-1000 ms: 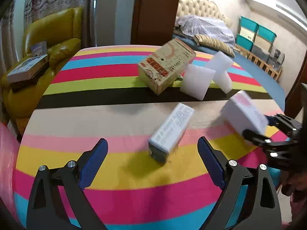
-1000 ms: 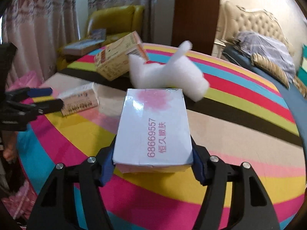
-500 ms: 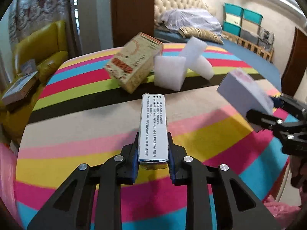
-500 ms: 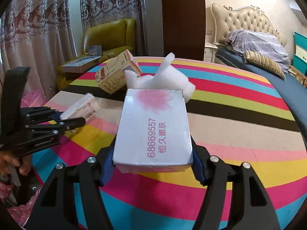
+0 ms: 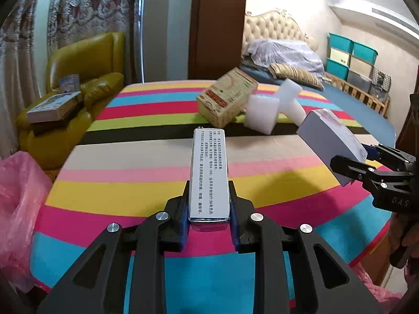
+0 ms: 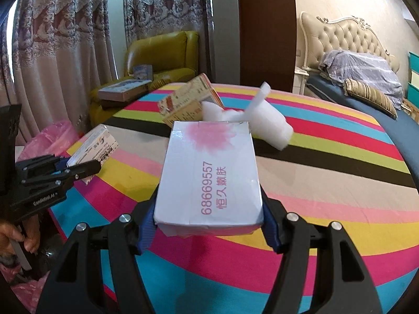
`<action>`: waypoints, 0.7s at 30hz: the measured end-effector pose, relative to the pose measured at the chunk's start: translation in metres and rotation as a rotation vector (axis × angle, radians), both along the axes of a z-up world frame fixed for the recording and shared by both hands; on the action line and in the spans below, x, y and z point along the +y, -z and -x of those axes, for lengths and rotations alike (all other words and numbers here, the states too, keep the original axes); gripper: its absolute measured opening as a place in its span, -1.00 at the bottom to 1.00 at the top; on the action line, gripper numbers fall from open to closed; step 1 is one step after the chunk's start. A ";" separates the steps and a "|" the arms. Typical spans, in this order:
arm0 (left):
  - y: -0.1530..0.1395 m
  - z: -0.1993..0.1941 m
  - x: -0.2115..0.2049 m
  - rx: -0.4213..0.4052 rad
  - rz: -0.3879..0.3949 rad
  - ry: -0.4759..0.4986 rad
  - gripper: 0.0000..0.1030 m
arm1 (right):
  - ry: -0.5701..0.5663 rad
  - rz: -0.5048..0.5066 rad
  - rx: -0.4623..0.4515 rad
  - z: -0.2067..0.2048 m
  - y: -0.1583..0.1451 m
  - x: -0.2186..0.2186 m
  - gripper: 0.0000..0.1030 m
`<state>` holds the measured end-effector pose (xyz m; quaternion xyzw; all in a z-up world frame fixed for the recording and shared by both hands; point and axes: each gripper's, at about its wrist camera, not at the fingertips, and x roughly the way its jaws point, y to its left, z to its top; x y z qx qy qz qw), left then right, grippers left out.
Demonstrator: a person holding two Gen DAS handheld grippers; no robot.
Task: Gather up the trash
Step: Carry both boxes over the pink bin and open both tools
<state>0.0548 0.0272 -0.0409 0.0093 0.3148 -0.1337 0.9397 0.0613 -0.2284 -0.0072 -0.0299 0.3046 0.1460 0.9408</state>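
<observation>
My left gripper [image 5: 208,204] is shut on a narrow white box [image 5: 208,172] with black print, held above the striped table [image 5: 146,191]. My right gripper [image 6: 209,209] is shut on a wider white box [image 6: 209,178] with pink print and a pink flower mark. Each view shows the other one: the right gripper [image 5: 366,167] with its white box [image 5: 330,141] at the right edge, the left gripper [image 6: 68,168] with its narrow box [image 6: 94,146] at the left. A tan carton [image 5: 226,100] and white foam blocks [image 5: 262,113] lie on the far part of the table.
A pink plastic bag [image 5: 18,209] hangs at the table's left side. A yellow armchair [image 5: 76,83] with flat boxes [image 5: 53,106] on it stands behind. A bed [image 5: 288,60] and teal storage bins [image 5: 351,57] are at the back right. A person's hand [image 6: 18,238] holds the left gripper's handle.
The left gripper closed on the narrow white box that lay on the table and lifted it. Both grippers have drawn back from the table's middle with their boxes.
</observation>
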 end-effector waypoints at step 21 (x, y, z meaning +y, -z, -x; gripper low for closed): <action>-0.015 0.047 0.055 -0.168 -0.014 -0.142 -0.55 | -0.132 -0.089 -0.085 0.006 -0.018 0.068 0.25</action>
